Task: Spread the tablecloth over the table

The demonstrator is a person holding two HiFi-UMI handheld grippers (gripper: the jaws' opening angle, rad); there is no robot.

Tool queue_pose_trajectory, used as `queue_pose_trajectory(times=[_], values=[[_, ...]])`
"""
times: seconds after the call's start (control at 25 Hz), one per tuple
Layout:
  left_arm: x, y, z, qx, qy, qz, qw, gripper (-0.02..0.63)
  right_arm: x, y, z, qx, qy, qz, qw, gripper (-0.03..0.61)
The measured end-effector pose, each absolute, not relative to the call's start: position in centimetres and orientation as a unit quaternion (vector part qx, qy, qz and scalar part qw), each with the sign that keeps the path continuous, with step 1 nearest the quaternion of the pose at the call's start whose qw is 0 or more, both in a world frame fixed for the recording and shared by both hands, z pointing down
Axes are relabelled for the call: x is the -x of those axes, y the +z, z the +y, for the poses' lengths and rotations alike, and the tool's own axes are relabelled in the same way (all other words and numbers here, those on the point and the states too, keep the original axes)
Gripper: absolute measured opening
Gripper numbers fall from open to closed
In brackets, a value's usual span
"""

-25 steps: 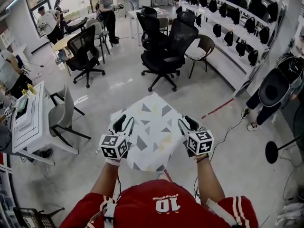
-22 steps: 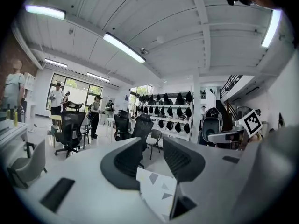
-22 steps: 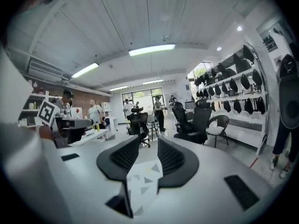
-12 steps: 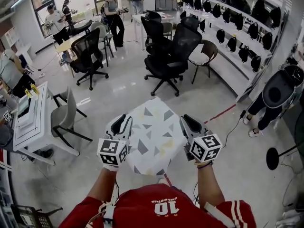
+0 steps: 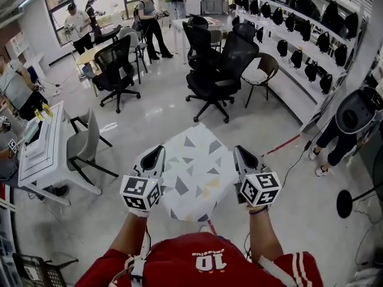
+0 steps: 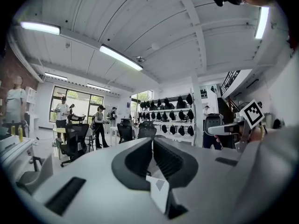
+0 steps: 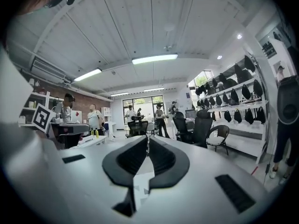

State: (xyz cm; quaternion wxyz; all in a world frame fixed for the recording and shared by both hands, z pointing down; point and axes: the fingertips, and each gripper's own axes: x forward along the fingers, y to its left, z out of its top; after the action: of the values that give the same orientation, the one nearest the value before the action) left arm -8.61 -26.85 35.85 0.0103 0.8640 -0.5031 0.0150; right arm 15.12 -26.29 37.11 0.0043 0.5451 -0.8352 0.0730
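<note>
A white tablecloth (image 5: 194, 172) with grey triangles lies stretched out in front of me; whatever is under it is hidden. My left gripper (image 5: 157, 154) stands at its left edge and my right gripper (image 5: 241, 154) at its right edge, both pointing level and away from me. Both pairs of jaws have just been closing. In the left gripper view the left gripper (image 6: 153, 141) is shut with a corner of tablecloth (image 6: 158, 190) pinched between the jaws. The right gripper view shows the right gripper (image 7: 148, 141) shut too, with tablecloth (image 7: 142, 183) caught low between its jaws.
A white desk (image 5: 45, 145) and a grey chair (image 5: 84, 148) stand to the left. Black office chairs (image 5: 218, 64) are beyond the cloth. A person (image 5: 353, 121) stands at the right by shelves of dark bags (image 5: 305, 34). Other people (image 5: 149, 17) stand far back.
Both grippers have risen at the cloth's two sides, and their jaws have gone from open to shut on its edges. The cloth has come up with them.
</note>
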Motion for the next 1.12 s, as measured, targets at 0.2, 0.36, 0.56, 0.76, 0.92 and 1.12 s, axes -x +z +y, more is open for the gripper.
queue_pose_trajectory(times=[0.2, 0.36, 0.56, 0.76, 0.92, 1.12], values=[[9.0, 35.4, -26.8, -0.858, 0.003, -0.513, -0.002, 0.009, -16.2, 36.2, -26.0, -0.563, 0.056, -0.824, -0.015, 0.015], [9.2, 35.1, -26.9, -0.854, 0.001, -0.521, -0.006, 0.008, -16.3, 35.7, -25.7, -0.564, 0.050, -0.824, -0.019, 0.014], [8.6, 35.3, -27.0, -0.855, -0.002, -0.518, -0.006, 0.008, -16.2, 35.8, -25.3, -0.564, 0.042, -0.825, -0.011, 0.014], [7.8, 35.3, -27.0, -0.858, -0.002, -0.513, -0.004, 0.008, -16.6, 35.7, -25.0, -0.572, 0.037, -0.820, -0.009, 0.014], [7.4, 35.1, -27.1, -0.860, -0.001, -0.510, -0.009, 0.008, -16.9, 35.6, -24.8, -0.575, 0.036, -0.818, -0.011, 0.014], [7.5, 35.3, -27.5, -0.860, 0.000, -0.511, -0.006, 0.008, -17.4, 35.4, -24.9, -0.581, 0.033, -0.813, -0.015, 0.014]])
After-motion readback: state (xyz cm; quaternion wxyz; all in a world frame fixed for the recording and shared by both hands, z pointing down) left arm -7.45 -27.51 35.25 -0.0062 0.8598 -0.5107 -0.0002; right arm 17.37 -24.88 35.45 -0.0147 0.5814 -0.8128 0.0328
